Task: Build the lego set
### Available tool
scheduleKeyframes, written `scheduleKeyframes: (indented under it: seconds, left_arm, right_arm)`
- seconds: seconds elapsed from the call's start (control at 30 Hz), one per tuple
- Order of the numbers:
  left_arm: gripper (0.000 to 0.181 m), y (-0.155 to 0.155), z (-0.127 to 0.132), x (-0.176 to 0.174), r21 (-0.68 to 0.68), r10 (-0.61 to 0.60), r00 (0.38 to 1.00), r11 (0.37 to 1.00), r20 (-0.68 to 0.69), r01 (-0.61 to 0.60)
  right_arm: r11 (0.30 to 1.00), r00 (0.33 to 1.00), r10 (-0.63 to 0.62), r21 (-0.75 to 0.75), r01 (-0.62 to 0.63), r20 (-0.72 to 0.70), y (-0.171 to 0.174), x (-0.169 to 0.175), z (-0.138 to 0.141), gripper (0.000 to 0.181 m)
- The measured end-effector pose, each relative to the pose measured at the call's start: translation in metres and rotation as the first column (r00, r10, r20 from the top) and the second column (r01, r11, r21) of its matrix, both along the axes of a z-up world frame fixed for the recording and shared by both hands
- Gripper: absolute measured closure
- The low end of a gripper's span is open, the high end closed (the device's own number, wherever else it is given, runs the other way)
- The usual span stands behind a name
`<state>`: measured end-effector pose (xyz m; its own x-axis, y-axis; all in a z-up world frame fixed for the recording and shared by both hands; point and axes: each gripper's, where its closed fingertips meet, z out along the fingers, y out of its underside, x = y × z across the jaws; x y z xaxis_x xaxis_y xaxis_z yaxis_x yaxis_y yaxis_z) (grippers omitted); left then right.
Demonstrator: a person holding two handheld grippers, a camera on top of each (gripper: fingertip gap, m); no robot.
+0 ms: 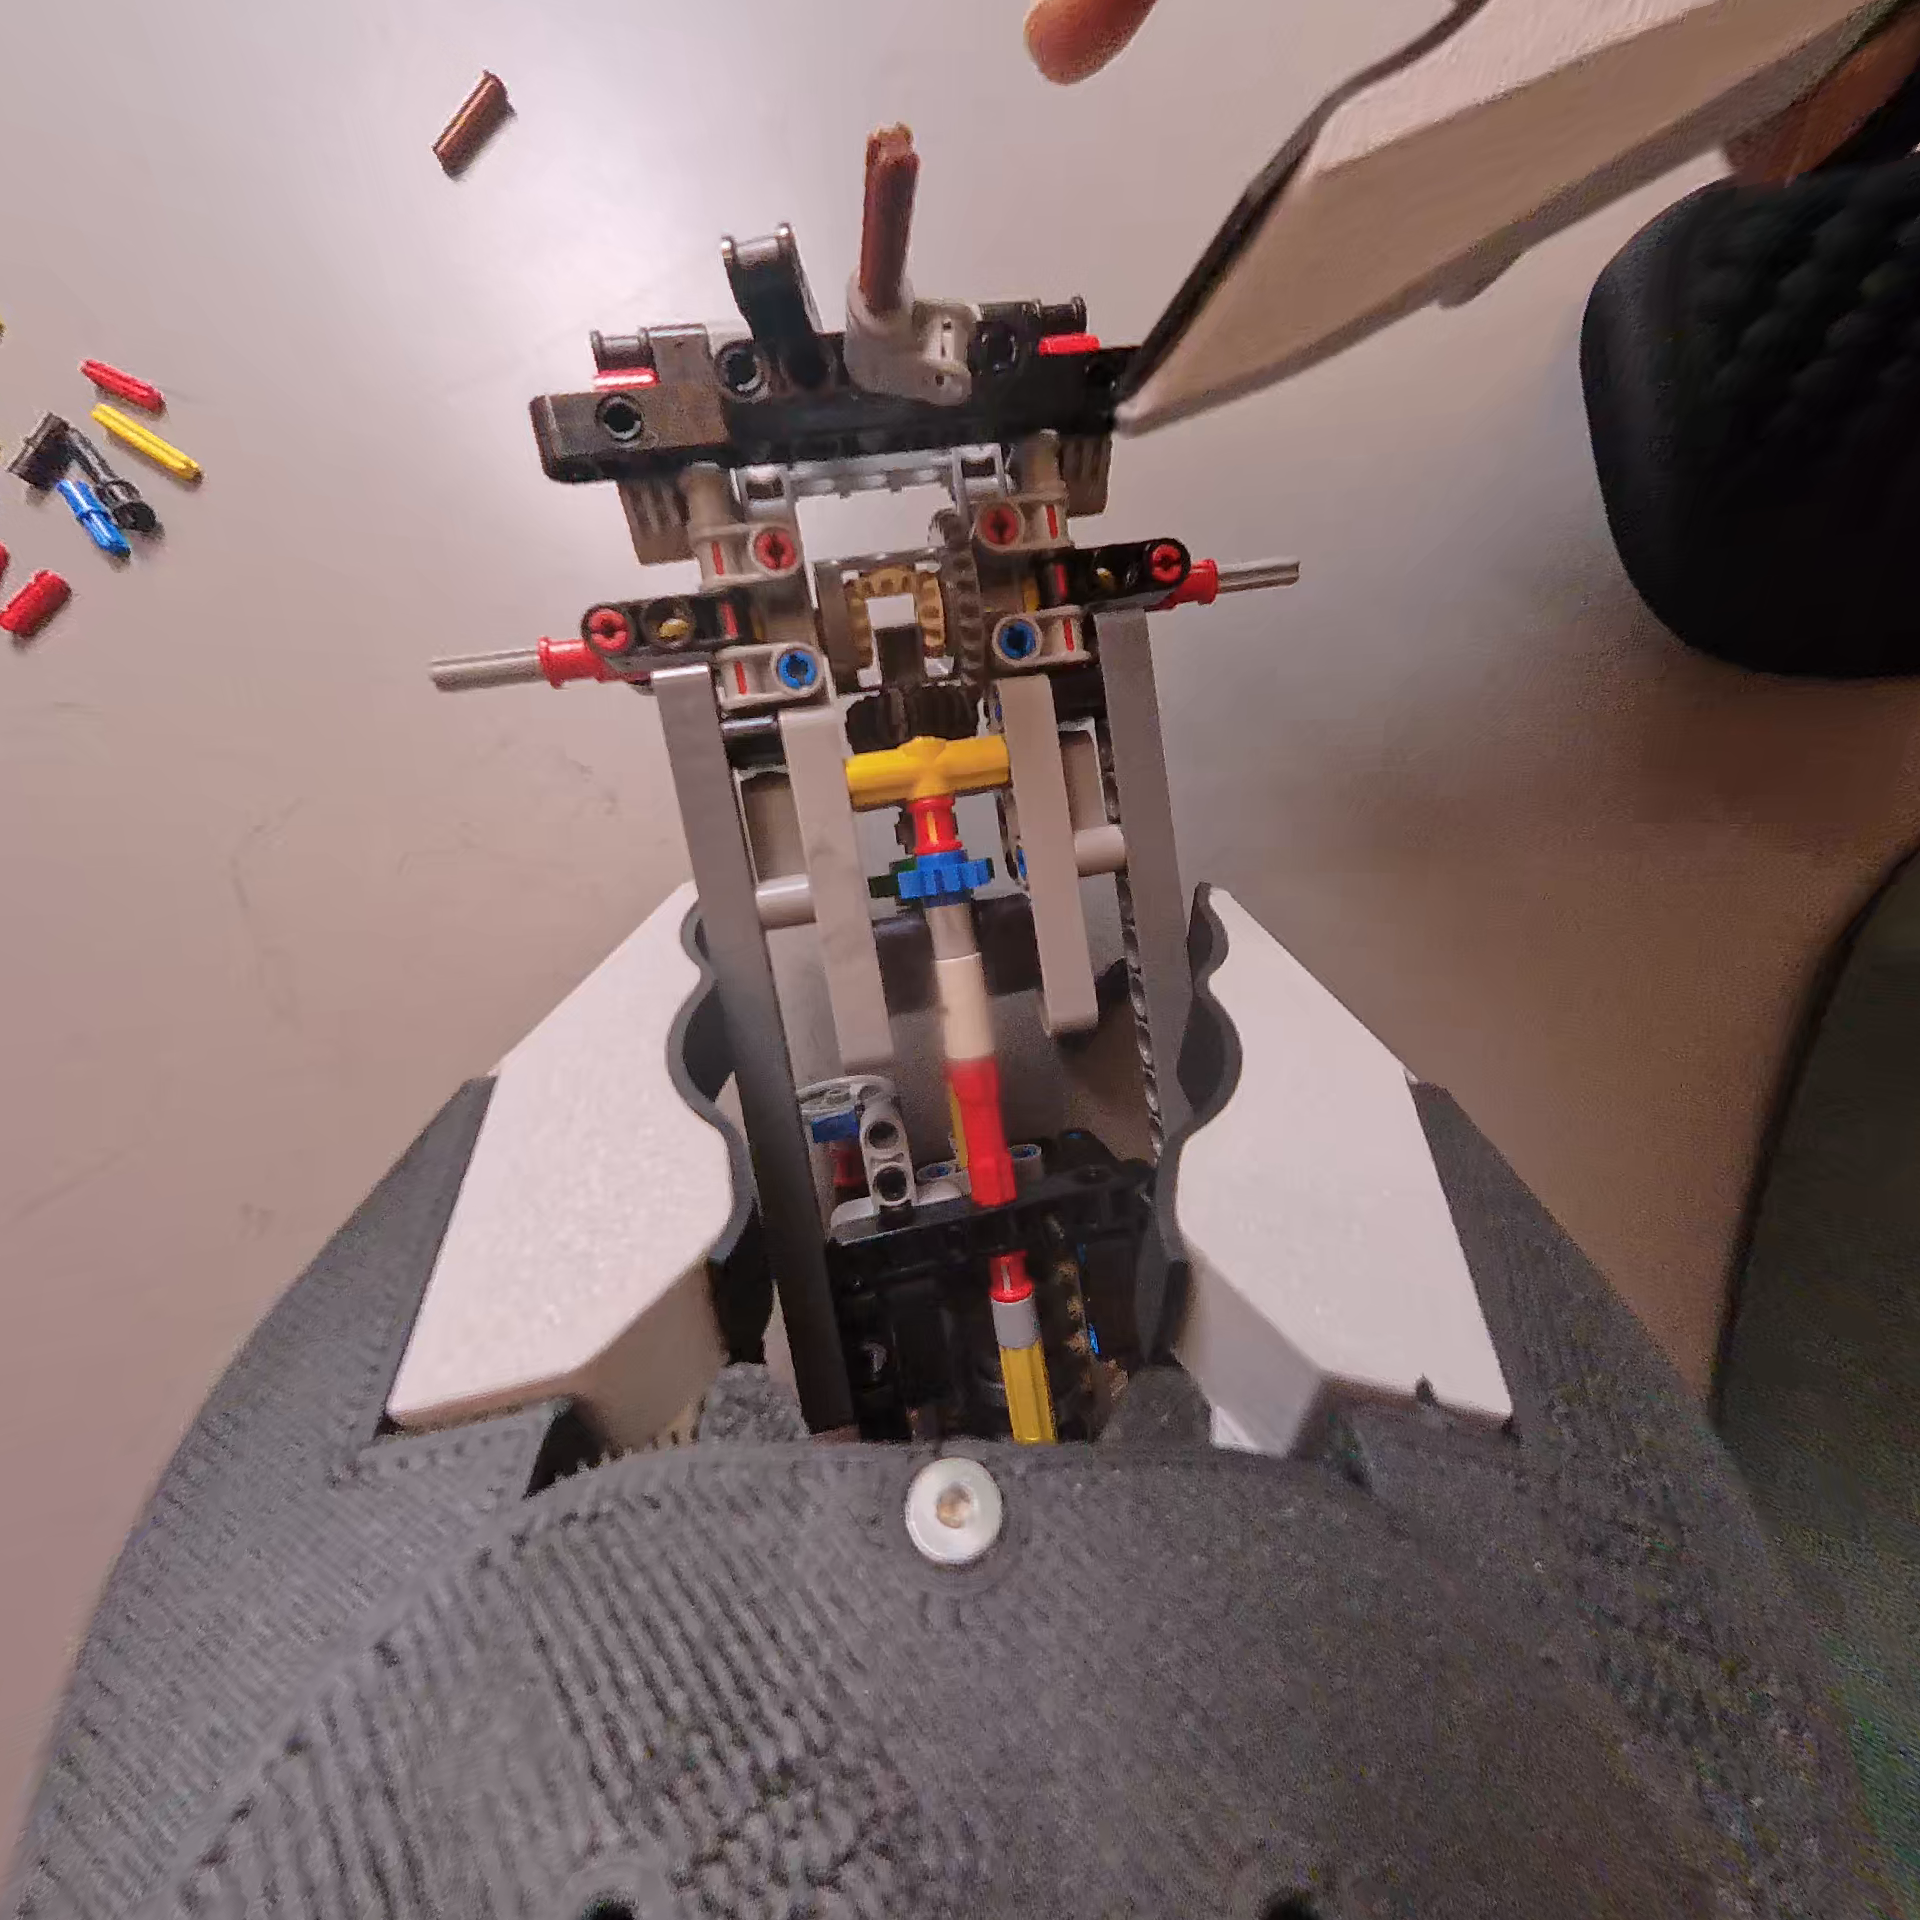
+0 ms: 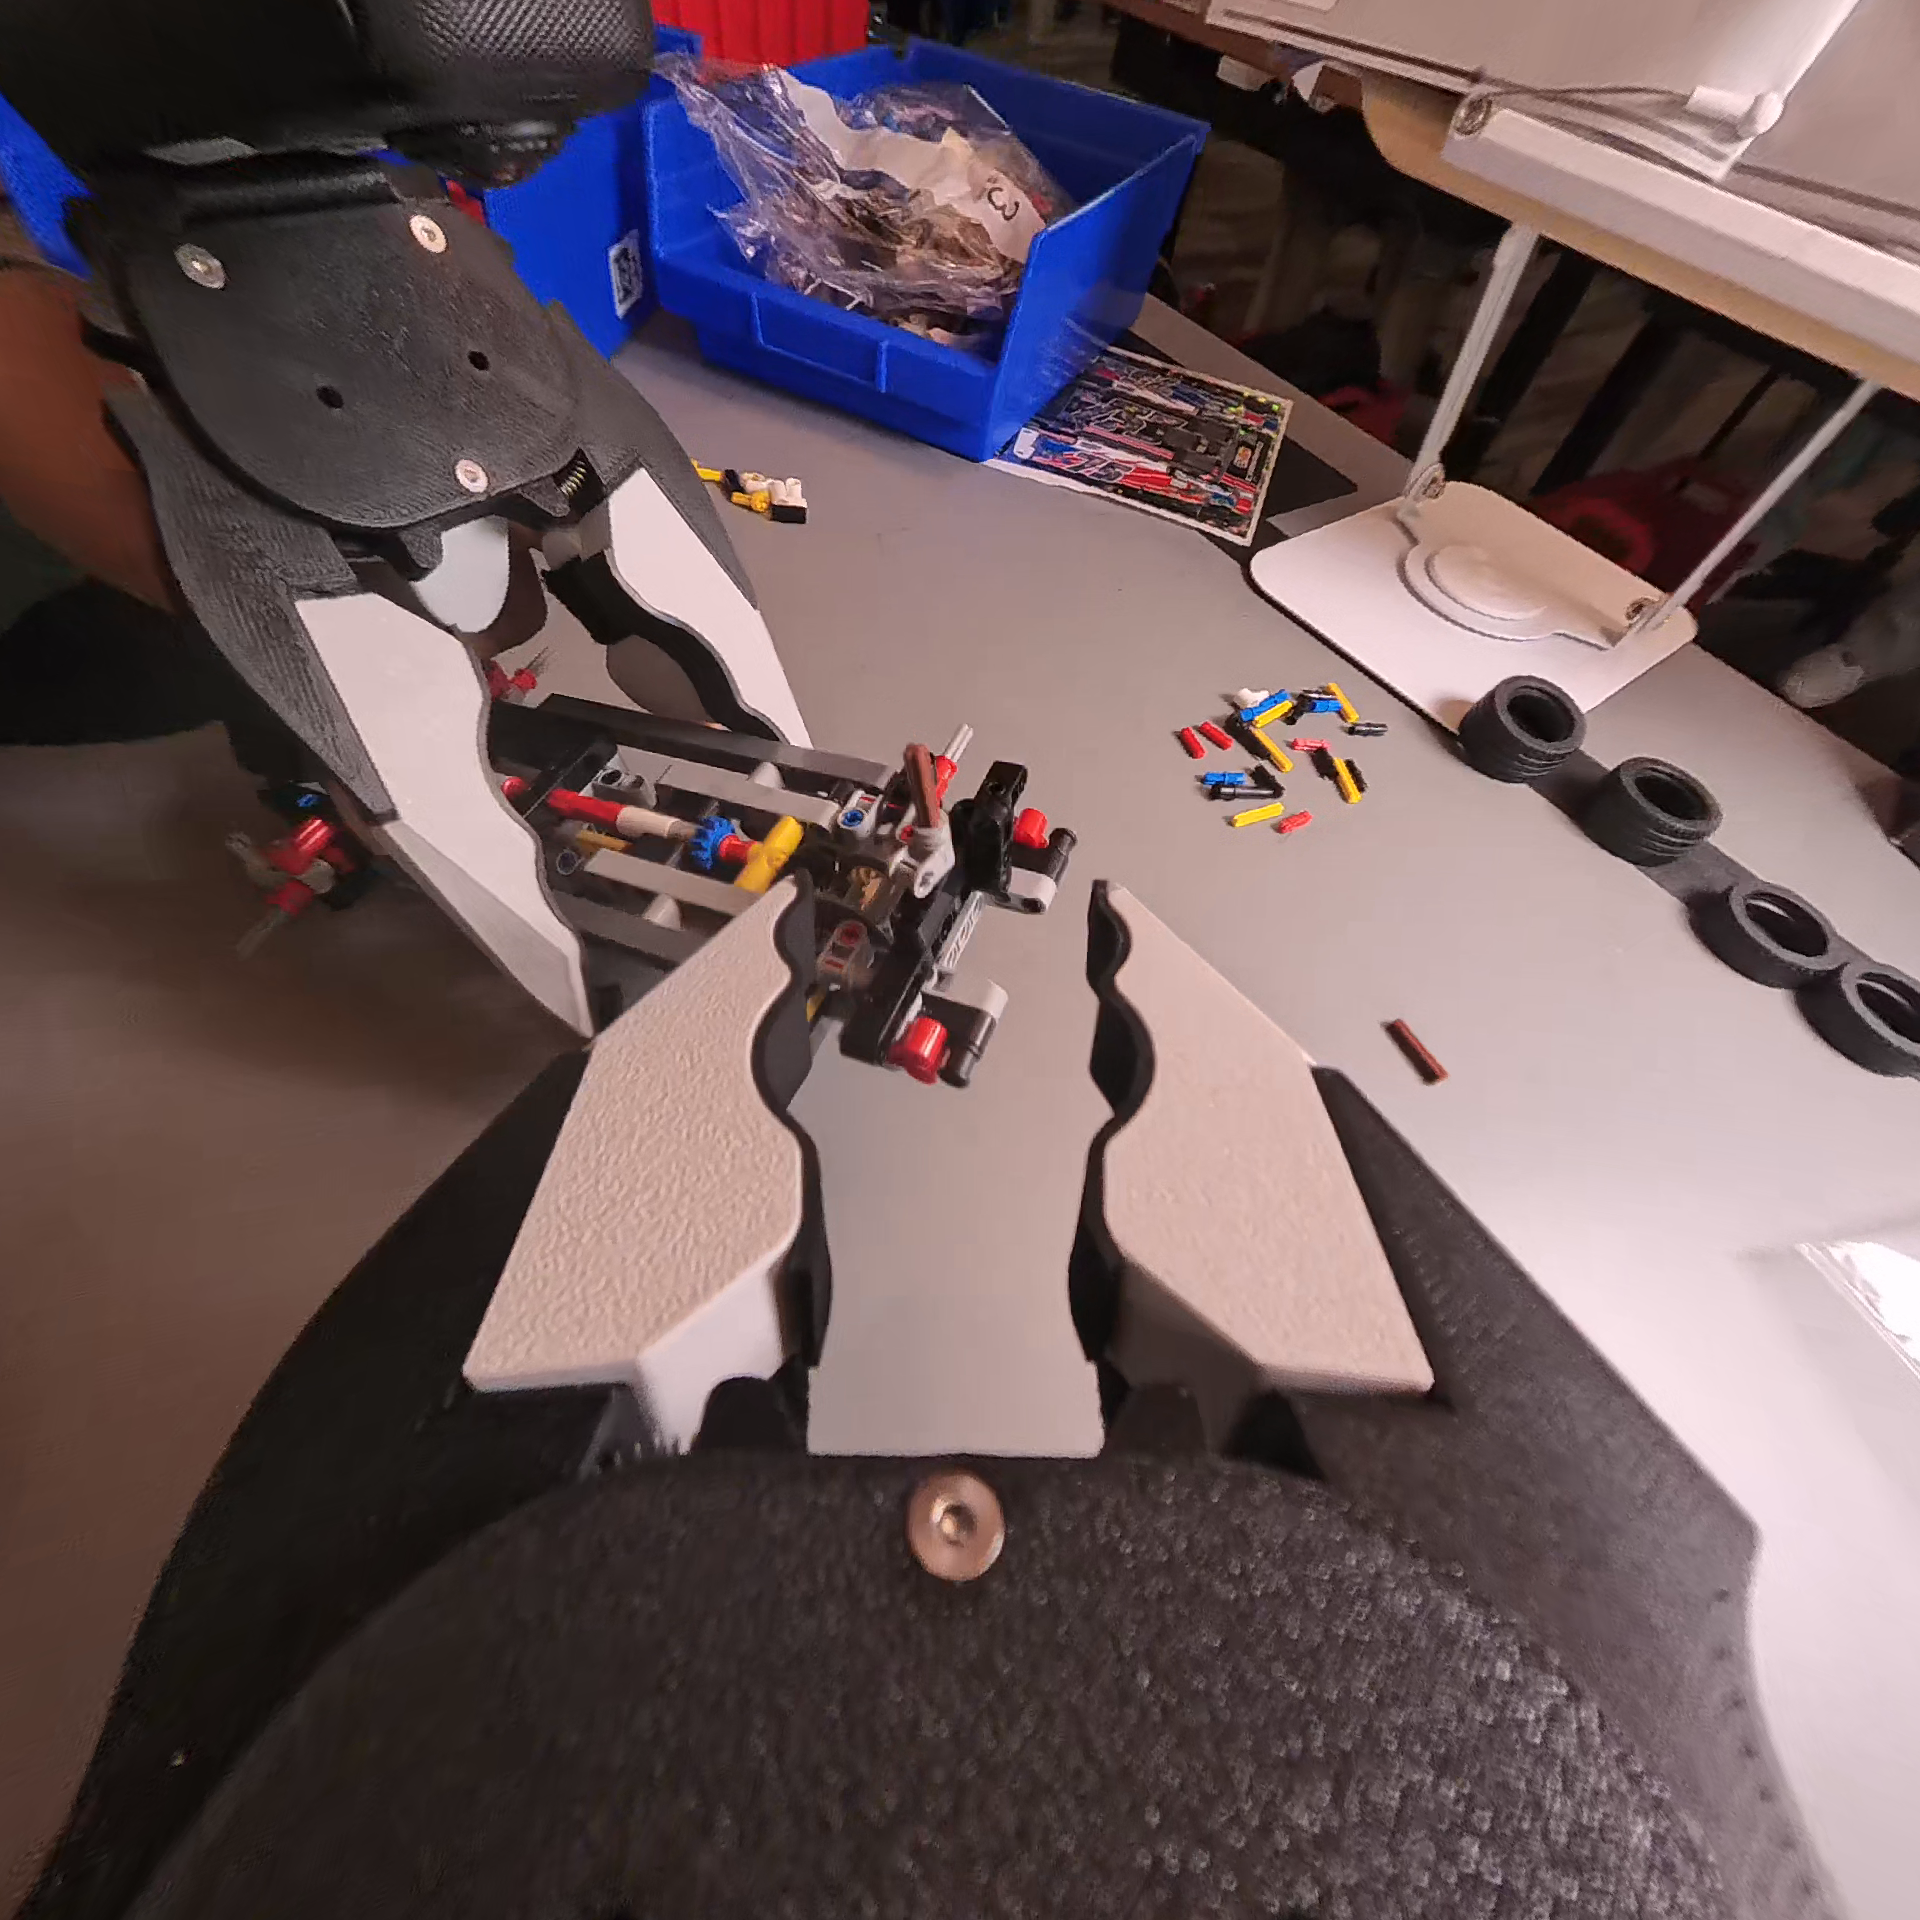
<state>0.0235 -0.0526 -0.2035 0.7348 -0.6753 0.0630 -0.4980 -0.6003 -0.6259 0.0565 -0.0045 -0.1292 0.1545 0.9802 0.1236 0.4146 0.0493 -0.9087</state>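
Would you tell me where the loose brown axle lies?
In the right wrist view the loose brown axle lies on the table, right of the open right gripper, near the tyres.

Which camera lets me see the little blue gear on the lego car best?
The left wrist view: the blue gear faces the camera on the red and white shaft, mid-chassis, teeth clear. In the right wrist view the same gear is smaller, seen side-on, beside the left gripper's finger.

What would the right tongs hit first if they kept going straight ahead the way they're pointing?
Most likely the front end of the lego chassis, held in the left tongs; the right tongs are open around it, though depth is unclear.
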Motion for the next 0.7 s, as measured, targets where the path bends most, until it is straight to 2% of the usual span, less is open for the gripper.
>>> scheduleKeyframes:
  seconds: [0.1,0.2,0.23,0.33,0.43,0.53,0.7]
  left_arm:
    - [0.093,0.000,0.001,0.001,0.018,-0.012,1.000,1.000,-0.027,0.012]
    - [0.093,-0.001,0.002,-0.002,0.045,-0.011,0.998,0.999,-0.062,0.014]
    - [0.093,-0.001,0.002,-0.004,0.054,-0.011,0.998,0.998,-0.068,0.015]
    - [0.093,-0.001,0.004,-0.007,0.057,-0.011,0.998,0.998,-0.066,0.015]
    - [0.093,0.001,0.003,-0.009,0.065,-0.012,0.997,0.998,-0.075,0.017]
    - [0.093,0.001,0.005,-0.009,0.087,-0.027,0.995,0.996,-0.098,0.036]
    - [0.093,0.010,0.011,-0.022,0.215,-0.021,0.970,0.974,-0.241,0.074]
  right_arm:
    - [0.997,0.998,-0.062,0.044,0.061,0.002,0.010,-0.008,-0.002,0.138]
    - [0.999,0.999,-0.052,-0.004,0.052,-0.011,0.014,-0.005,0.000,0.142]
    - [0.998,0.998,-0.054,0.013,0.054,-0.013,0.017,-0.001,0.001,0.147]
    - [0.998,0.998,-0.055,0.043,0.055,-0.021,0.022,0.005,0.005,0.147]
    - [0.999,0.997,0.020,0.040,-0.017,-0.069,0.006,-0.001,0.015,0.142]
    - [0.992,0.999,0.043,0.117,-0.041,-0.023,0.001,-0.007,0.009,0.144]
    - [0.991,0.992,0.120,0.065,-0.118,-0.028,-0.010,-0.006,0.011,0.143]
